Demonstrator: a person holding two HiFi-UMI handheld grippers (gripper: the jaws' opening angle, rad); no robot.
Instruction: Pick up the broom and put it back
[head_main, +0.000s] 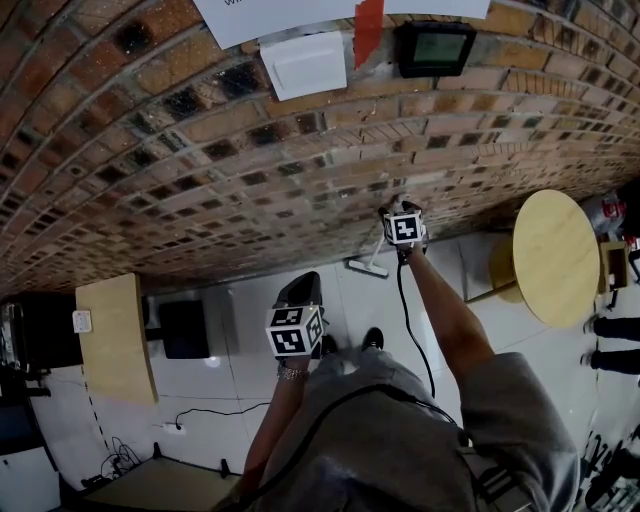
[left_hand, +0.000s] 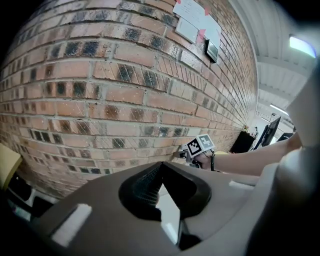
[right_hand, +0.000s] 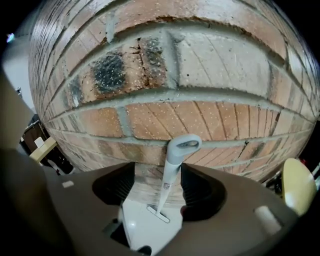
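A pale grey broom (head_main: 381, 247) leans upright against the brick wall (head_main: 200, 150), with its head on the white floor. In the right gripper view its looped handle (right_hand: 171, 175) stands between my right gripper's (right_hand: 159, 181) jaws. The jaws are open and neither pad touches the handle. From the head view, that right gripper (head_main: 396, 213) is at the wall, at the top of the handle. My left gripper (head_main: 303, 282) hangs lower and to the left, away from the broom. Its (left_hand: 160, 169) pads meet at the tips with nothing between them.
A round yellow table (head_main: 555, 255) stands to the right of the broom. A wooden cabinet (head_main: 115, 335) and a black box (head_main: 183, 328) stand at the left by the wall. A cable (head_main: 205, 412) lies on the floor. Papers and a small screen (head_main: 435, 47) hang on the wall.
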